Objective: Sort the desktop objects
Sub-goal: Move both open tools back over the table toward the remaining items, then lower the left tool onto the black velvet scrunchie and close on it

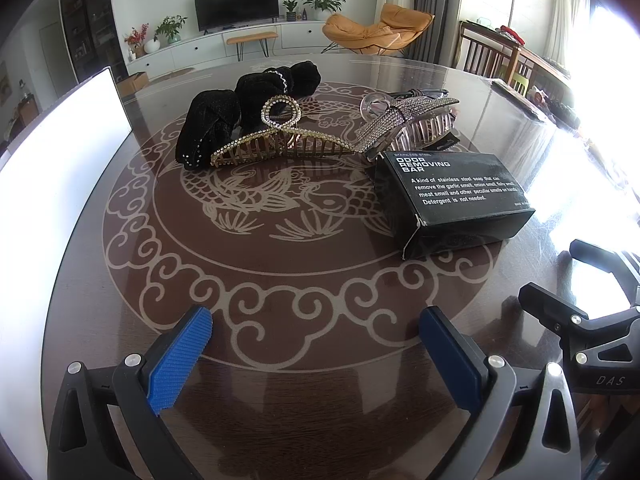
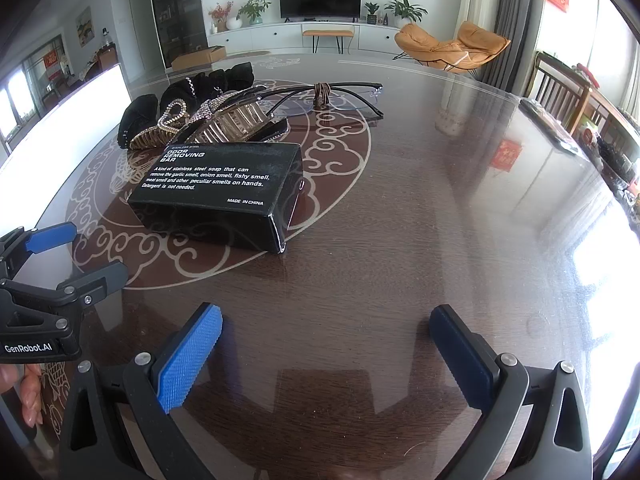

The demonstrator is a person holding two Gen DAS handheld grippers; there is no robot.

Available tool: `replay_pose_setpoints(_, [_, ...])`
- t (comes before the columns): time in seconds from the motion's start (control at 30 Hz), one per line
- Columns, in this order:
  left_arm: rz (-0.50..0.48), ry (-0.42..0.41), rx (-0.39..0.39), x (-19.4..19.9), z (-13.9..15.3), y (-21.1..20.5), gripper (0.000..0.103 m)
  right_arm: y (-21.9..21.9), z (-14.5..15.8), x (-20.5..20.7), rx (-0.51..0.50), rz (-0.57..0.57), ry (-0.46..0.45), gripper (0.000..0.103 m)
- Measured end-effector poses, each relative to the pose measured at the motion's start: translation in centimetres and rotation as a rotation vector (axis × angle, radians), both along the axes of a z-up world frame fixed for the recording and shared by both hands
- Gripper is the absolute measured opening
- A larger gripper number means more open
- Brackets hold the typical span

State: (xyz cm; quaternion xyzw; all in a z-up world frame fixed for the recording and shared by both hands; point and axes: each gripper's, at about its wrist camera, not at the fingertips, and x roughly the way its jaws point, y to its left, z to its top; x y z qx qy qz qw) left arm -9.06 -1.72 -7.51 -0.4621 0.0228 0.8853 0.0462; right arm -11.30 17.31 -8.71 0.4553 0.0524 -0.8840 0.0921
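A black box (image 1: 456,196) marked "ODOR REMOVING BAR" lies on the round dark table (image 1: 280,380); it also shows in the right wrist view (image 2: 220,192). Behind it lie a gold rhinestone hair claw (image 1: 280,140), a silver rhinestone hair claw (image 1: 412,124), black velvet scrunchies (image 1: 248,108) and thin-framed glasses (image 2: 340,98). My left gripper (image 1: 316,340) is open and empty, near the table's front. My right gripper (image 2: 326,344) is open and empty, to the right of the box; it shows at the right edge of the left wrist view (image 1: 576,280).
A white bin wall (image 1: 52,184) stands at the table's left edge. Wooden chairs (image 2: 568,92) and a cluttered side table stand at the right. A TV, plants and an orange lounge chair (image 1: 376,32) are beyond the table.
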Motion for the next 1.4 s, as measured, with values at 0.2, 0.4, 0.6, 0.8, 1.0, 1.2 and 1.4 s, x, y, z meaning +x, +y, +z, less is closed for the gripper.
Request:
replay_pose_setpoints(0.2, [0.027,0.012,0.065,0.3,0.5,-1.6,0.103,0.0,0.0,0.0,0.000,0.000,0.000,0.103])
replay_pose_setpoints(0.4, [0.141,0.037,0.135,-2.3,2.6,-5.3,0.103,0.0,0.0,0.0,0.000,0.000,0.000,0.103])
replay_pose_setpoints(0.6, [0.072,0.136,-0.020,-10.6,7.1,-5.7,0.103,0.0,0.0,0.0,0.000,0.000,0.000,0.103])
replay_pose_setpoints(0.8, [-0.029,0.096,-0.132,-17.7,6.0,-4.7,0.103,0.0,0.0,0.0,0.000,0.000,0.000,0.103])
replay_pose_setpoints(1.0, [-0.069,0.030,0.034,-18.9,3.8,-5.3,0.042,0.0,-0.1,0.0,0.000,0.000,0.000,0.103])
replay_pose_setpoints(1.2, [0.013,0.043,0.057,-12.8,3.7,-6.3,0.029,0.0,-0.1,0.0,0.000,0.000,0.000,0.103])
replay_pose_setpoints(1.4, [0.144,0.022,0.050,-2.0,3.7,-7.7,0.030,0.0,-0.1,0.0,0.000,0.000,0.000,0.103])
